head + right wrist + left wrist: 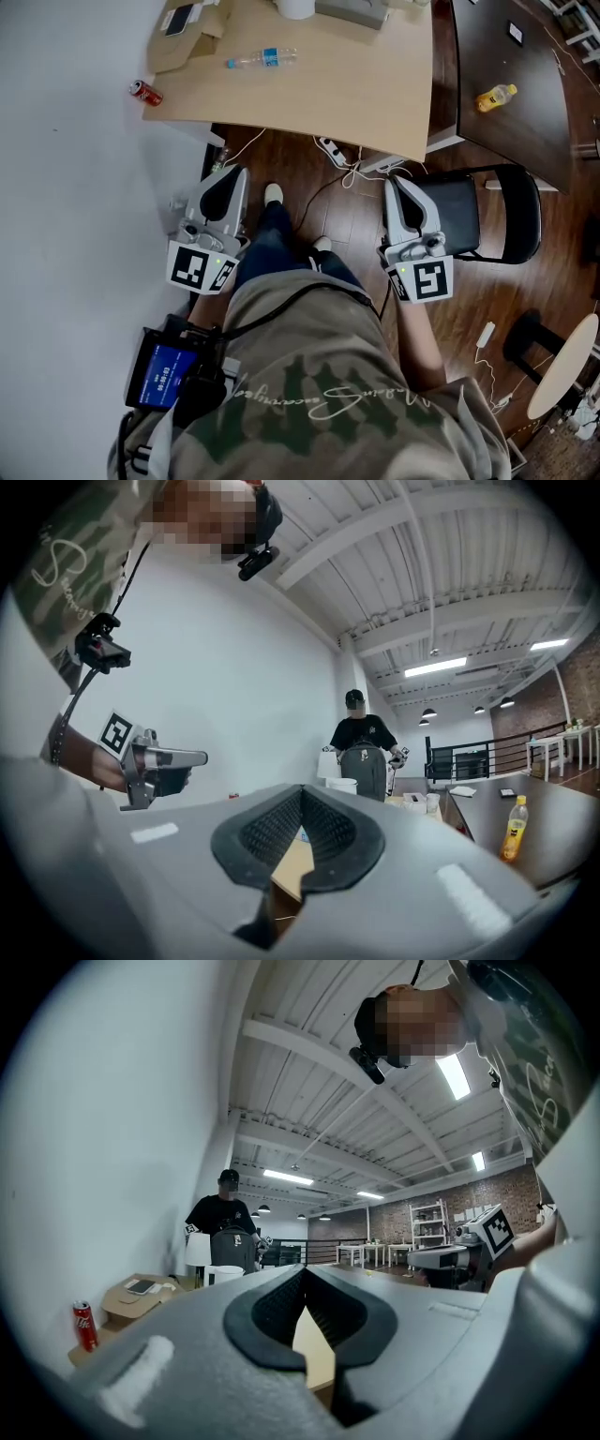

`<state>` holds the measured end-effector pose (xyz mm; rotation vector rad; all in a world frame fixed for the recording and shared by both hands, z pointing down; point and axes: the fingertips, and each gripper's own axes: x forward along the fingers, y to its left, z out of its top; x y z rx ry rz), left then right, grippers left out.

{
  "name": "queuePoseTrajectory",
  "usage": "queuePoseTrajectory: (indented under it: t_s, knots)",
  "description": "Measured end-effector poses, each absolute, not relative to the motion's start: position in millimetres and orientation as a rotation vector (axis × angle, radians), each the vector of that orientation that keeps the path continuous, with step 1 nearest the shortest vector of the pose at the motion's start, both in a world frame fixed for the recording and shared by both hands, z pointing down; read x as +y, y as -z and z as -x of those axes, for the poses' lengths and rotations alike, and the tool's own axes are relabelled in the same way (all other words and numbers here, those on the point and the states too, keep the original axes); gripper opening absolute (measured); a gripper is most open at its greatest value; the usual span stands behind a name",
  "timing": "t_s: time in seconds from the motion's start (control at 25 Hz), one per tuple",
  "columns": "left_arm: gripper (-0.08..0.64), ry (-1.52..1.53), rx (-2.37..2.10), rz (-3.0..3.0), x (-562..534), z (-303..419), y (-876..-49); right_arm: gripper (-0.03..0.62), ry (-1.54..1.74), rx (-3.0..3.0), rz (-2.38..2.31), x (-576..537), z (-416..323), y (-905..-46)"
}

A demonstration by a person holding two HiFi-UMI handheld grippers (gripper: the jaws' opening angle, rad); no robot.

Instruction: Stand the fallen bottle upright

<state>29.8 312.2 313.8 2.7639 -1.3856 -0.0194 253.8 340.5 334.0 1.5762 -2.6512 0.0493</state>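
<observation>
Bottle (261,58) lies on its side on the tabletop (375,84); neither gripper view shows it clearly. Left hand-held gripper (232,176) and right hand-held gripper (395,184): jaws pressed together, empty, well short of it.

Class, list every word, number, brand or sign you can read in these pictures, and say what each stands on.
No text reads clearly.
Shirt: cursive script, too stylised to read.
Blue screen: small figures, blurred.
Red can: white lettering, too small.
Fallen bottle: blue label, too small.
Yellow bottle: label too small.
Left gripper and right gripper: square marker patterns, no words.
</observation>
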Motion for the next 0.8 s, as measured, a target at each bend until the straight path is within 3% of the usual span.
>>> queuePoseTrajectory:
  t_s: [0.8]
  knots:
    - [0.003, 0.138, -1.22, -2.811, 151, 19, -319, 0.003, 0.029, -2.562, -1.707, 199, -175, -315]
